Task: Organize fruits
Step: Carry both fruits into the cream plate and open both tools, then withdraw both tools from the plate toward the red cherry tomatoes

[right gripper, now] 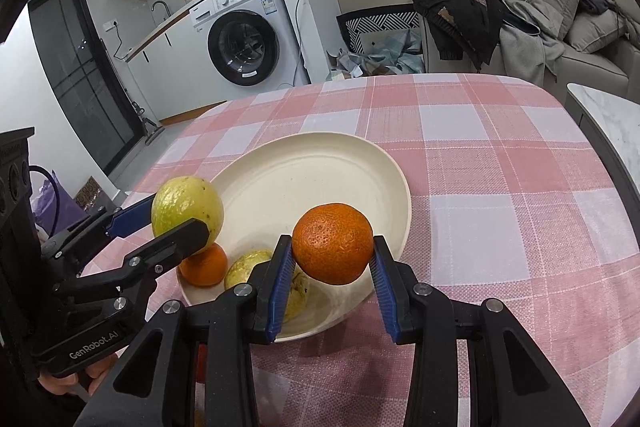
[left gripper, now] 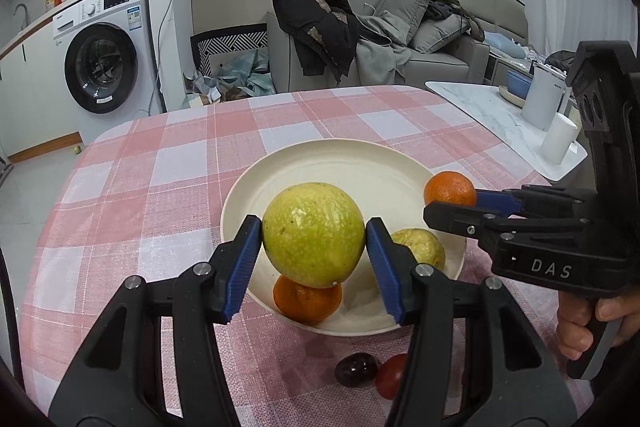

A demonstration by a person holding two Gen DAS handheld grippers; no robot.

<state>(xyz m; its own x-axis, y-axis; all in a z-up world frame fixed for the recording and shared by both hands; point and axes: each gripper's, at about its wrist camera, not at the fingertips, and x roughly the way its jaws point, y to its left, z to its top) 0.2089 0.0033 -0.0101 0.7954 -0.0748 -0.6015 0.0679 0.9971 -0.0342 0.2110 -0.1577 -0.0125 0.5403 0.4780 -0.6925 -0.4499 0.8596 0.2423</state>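
Washing machine, grey sofa behind

Plate centre and far half lie bare; an orange and guava crowd its near rim.

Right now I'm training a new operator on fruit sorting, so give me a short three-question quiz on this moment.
1. True or false: the left tool is shut on a large green fruit.
2. Which fruit does the right tool hold? A) a tomato B) an orange C) a banana
3. Fill in: two fruits already lie in the cream ____: a small orange and a yellow-green fruit.

Key: 1 true; 2 B; 3 plate.
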